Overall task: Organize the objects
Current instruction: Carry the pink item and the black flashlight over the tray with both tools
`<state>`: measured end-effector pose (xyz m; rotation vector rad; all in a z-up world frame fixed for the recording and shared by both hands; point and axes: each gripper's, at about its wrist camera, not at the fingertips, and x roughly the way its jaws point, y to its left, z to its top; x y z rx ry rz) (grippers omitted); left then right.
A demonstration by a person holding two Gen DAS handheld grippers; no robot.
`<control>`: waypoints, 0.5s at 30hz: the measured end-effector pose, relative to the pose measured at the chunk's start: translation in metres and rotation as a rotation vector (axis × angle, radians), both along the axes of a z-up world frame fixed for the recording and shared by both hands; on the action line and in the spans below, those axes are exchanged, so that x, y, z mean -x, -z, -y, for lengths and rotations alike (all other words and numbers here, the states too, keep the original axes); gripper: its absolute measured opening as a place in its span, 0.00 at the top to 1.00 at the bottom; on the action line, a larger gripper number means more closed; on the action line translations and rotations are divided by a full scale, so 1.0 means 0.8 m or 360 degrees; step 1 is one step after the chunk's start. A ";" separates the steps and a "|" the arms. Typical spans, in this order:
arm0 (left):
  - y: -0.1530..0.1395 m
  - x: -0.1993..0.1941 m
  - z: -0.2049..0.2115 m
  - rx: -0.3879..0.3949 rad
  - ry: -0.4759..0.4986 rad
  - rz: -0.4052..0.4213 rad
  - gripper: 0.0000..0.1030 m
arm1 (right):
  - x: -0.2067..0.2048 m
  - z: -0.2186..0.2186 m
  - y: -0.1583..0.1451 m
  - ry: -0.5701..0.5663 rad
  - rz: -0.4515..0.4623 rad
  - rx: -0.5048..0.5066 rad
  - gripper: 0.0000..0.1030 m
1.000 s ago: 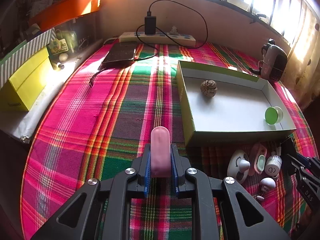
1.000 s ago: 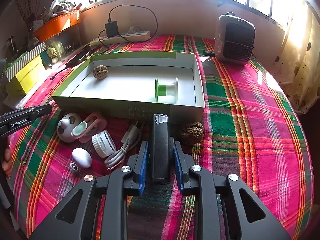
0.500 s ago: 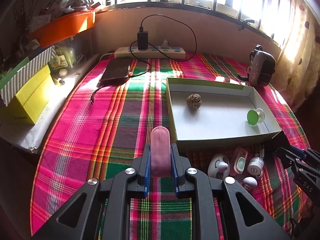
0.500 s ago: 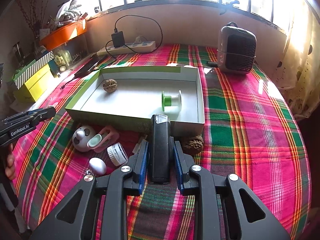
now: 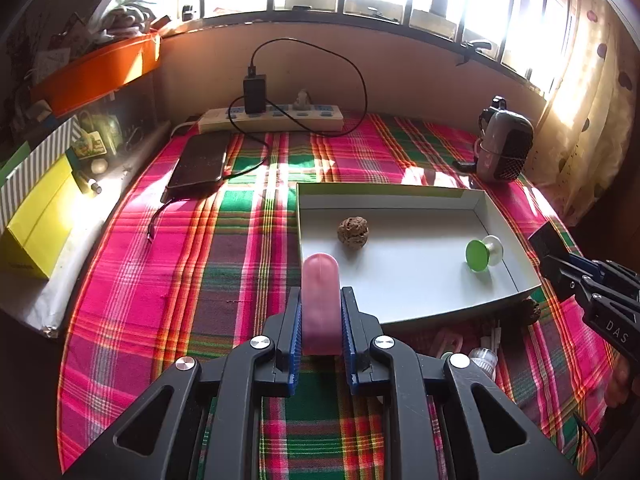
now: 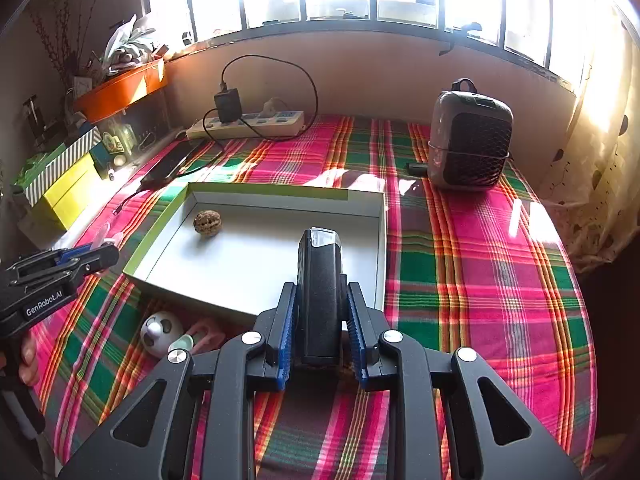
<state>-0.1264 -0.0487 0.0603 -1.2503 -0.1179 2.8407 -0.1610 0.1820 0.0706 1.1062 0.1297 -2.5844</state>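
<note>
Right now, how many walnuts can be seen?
2. One walnut lies inside the box, near its far left corner. The other walnut sits on the cloth just outside the box's near right corner, partly hidden. More could be hidden behind the tools.

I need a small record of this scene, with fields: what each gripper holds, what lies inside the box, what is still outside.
left gripper: shut on pink rounded case
right gripper: shut on black rectangular device
shallow white cardboard box: brown wrinkled walnut, green-ended clear spool
outside, near side of box: white panda-face toy, second walnut
</note>
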 end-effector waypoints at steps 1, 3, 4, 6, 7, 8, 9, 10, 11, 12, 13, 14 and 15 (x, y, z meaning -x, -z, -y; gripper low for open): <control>0.000 0.004 -0.002 -0.0001 0.0003 0.0006 0.85 | 0.006 0.000 -0.001 0.0007 -0.0001 -0.0001 0.76; 0.000 0.011 -0.007 0.0003 0.0019 0.0005 0.85 | 0.019 0.000 -0.004 0.0018 -0.0013 -0.0010 0.76; 0.001 0.015 -0.009 0.0006 0.0022 0.0009 0.85 | 0.026 0.000 -0.004 0.0016 -0.0005 -0.0008 0.76; 0.004 0.023 -0.012 0.0003 0.0032 0.0021 0.85 | 0.040 0.001 -0.002 0.0022 0.0009 -0.0006 0.76; 0.005 0.027 -0.013 0.0001 0.0030 0.0031 0.85 | 0.046 0.002 -0.001 0.0024 0.0010 -0.0015 0.76; 0.006 0.030 -0.014 0.0001 0.0029 0.0032 0.85 | 0.052 0.003 0.000 0.0027 0.0013 -0.0020 0.76; 0.006 0.033 -0.016 0.0005 0.0030 0.0028 0.85 | 0.058 0.003 0.001 0.0030 0.0018 -0.0019 0.76; 0.008 0.037 -0.017 0.0005 0.0028 0.0033 0.85 | 0.064 0.003 0.003 0.0033 0.0020 -0.0016 0.76; 0.009 0.040 -0.018 0.0001 0.0031 0.0039 0.85 | 0.070 0.003 0.004 0.0034 0.0027 -0.0013 0.76; 0.011 0.044 -0.019 -0.0002 0.0035 0.0047 0.85 | 0.076 0.004 0.006 0.0038 0.0039 -0.0011 0.76; 0.012 0.048 -0.020 -0.0001 0.0034 0.0054 0.85 | 0.081 0.005 0.009 0.0042 0.0047 -0.0013 0.76; 0.014 0.051 -0.022 0.0003 0.0036 0.0056 0.85 | 0.086 0.006 0.011 0.0041 0.0053 -0.0016 0.76; 0.017 0.054 -0.023 0.0008 0.0037 0.0062 0.85 | 0.091 0.007 0.014 0.0040 0.0064 -0.0020 0.76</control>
